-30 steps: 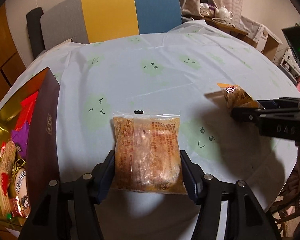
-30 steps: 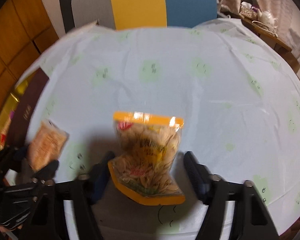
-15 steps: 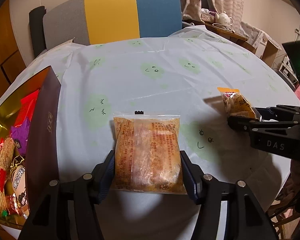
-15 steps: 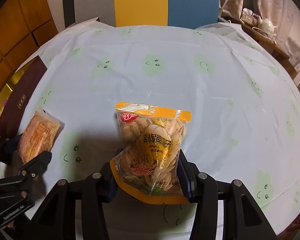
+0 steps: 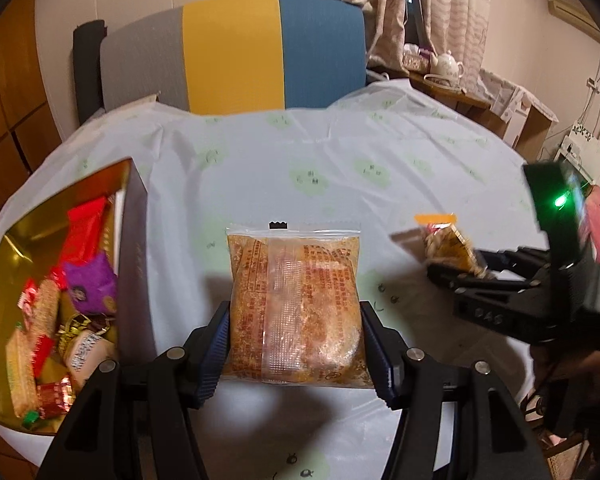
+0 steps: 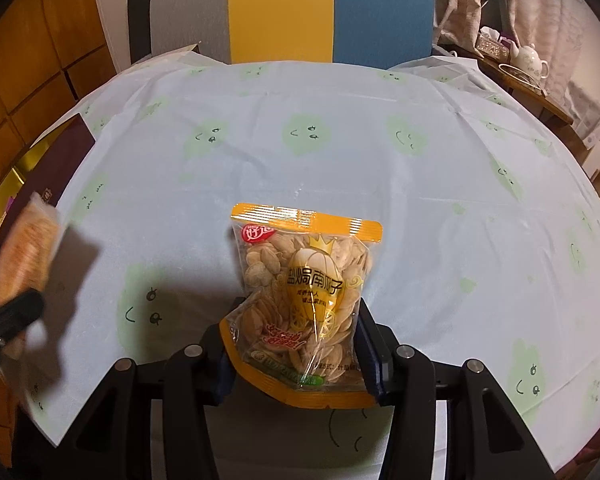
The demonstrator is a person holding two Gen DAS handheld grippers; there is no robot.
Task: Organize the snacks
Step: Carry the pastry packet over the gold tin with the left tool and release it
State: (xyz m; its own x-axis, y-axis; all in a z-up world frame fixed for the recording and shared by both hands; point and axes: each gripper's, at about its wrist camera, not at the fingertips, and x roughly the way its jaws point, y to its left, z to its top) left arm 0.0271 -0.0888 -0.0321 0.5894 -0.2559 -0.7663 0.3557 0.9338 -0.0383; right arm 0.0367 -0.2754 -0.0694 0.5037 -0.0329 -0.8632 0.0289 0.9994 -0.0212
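Up close, the left claw is clamped on a clear packet of orange-brown snack, raised above the near edge of the surface. Likewise, the right claw grasps a yellow-trimmed bag of seeds over that same edge. Beyond, at the surface's left edge, an open gold-lined box holds wrapped snacks.

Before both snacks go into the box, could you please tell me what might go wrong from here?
1. The left tongs pinch only the edges of the slick orange packet; it could slip out.
2. The gold box is crowded with snacks, so new packets might snag its dark wall.
3. The right tongs crumple the seed bag, which may crush its contents.
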